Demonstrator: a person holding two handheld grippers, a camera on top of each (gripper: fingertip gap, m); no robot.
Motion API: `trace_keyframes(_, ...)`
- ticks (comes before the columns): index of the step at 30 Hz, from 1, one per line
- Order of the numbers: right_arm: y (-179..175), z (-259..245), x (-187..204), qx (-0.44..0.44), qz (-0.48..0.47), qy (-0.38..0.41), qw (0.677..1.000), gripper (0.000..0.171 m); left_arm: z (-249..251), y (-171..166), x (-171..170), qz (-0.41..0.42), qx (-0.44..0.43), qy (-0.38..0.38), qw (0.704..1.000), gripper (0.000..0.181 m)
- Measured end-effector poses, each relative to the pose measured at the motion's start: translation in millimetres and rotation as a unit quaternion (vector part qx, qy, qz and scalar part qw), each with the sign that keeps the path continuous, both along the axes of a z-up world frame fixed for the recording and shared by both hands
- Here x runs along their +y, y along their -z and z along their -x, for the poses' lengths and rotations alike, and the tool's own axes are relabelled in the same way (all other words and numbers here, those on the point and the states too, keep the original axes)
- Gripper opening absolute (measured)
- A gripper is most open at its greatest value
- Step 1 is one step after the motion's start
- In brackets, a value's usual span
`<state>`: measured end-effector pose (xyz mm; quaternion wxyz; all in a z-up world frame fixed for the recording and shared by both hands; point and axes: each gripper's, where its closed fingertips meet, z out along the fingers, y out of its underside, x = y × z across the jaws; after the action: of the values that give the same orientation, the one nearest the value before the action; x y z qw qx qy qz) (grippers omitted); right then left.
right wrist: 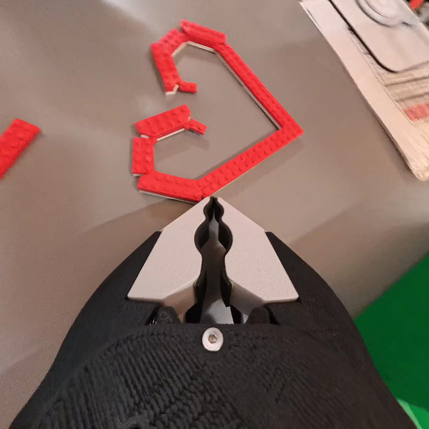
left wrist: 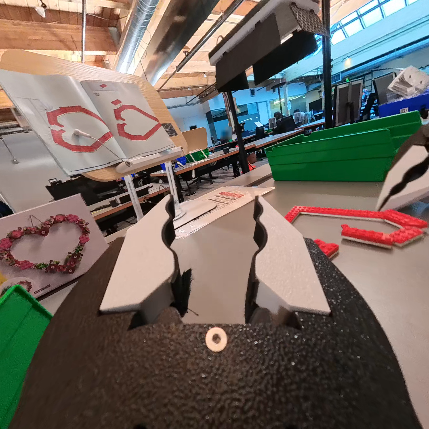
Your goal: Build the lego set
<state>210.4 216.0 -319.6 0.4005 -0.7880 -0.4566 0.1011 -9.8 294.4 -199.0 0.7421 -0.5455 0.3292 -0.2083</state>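
A red Lego heart frame [right wrist: 253, 148] lies flat on the grey table, open on its left side with a gap between its two curled ends. It also shows in the left wrist view [left wrist: 380, 220]. My right gripper [right wrist: 212, 200] is shut and empty, its tips just off the frame's near edge; it shows at the right edge of the left wrist view [left wrist: 392, 199]. A loose red plate [right wrist: 14, 144] lies at the far left, and it may be the piece seen in the left wrist view [left wrist: 327, 247]. My left gripper [left wrist: 213, 204] is open and empty above the table.
An open instruction booklet [left wrist: 92, 120] rests on a wooden stand at the back left. The set's box [left wrist: 44, 243] stands at the left. Green bins [left wrist: 332, 157] sit at the back right, another [left wrist: 16, 336] at the near left. A plastic-wrapped paper [right wrist: 383, 76] lies beside the frame.
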Motion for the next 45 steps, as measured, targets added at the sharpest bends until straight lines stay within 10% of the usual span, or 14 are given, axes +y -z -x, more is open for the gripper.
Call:
trace_keyframes(1, 0.1, 10.7, -3.4, 0.000, 0.001, -0.018, 1.000, 0.000, 1.3, -0.4, 0.6, 0.002, -0.004, -0.001, 1.000, 0.067)
trace_keyframes(6, -5.4, 70.0, -24.8, -0.013, 0.007, -0.146, 0.989, 0.000, 6.5, -2.3, 3.9, 0.006, -0.016, -0.010, 1.000, 0.066)
trace_keyframes(11, -51.3, 97.4, 38.1, -0.004, -0.020, -0.164, 0.986, 0.020, 13.3, -5.3, 7.3, 0.013, -0.036, -0.016, 0.999, 0.066)
trace_keyframes(17, -10.8, 106.3, 97.6, -0.094, 0.144, -0.150, 0.974, 0.043, 15.8, -5.9, 7.9, 0.013, -0.037, -0.018, 0.999, 0.066)
trace_keyframes(25, 1.8, 111.6, 94.8, -0.114, 0.204, -0.145, 0.961, 0.034, 10.3, -4.7, 6.4, 0.010, -0.030, -0.012, 0.999, 0.065)
trace_keyframes(35, 2.0, 91.3, 126.3, -0.096, 0.152, 0.061, 0.982, 0.015, 6.8, -4.5, 2.2, 0.003, -0.022, -0.010, 1.000, 0.064)
trace_keyframes(45, 2.1, 9.6, 100.3, -0.019, 0.166, 0.340, 0.926, 0.016, 3.2, -4.2, -1.2, -0.003, -0.013, -0.005, 1.000, 0.062)
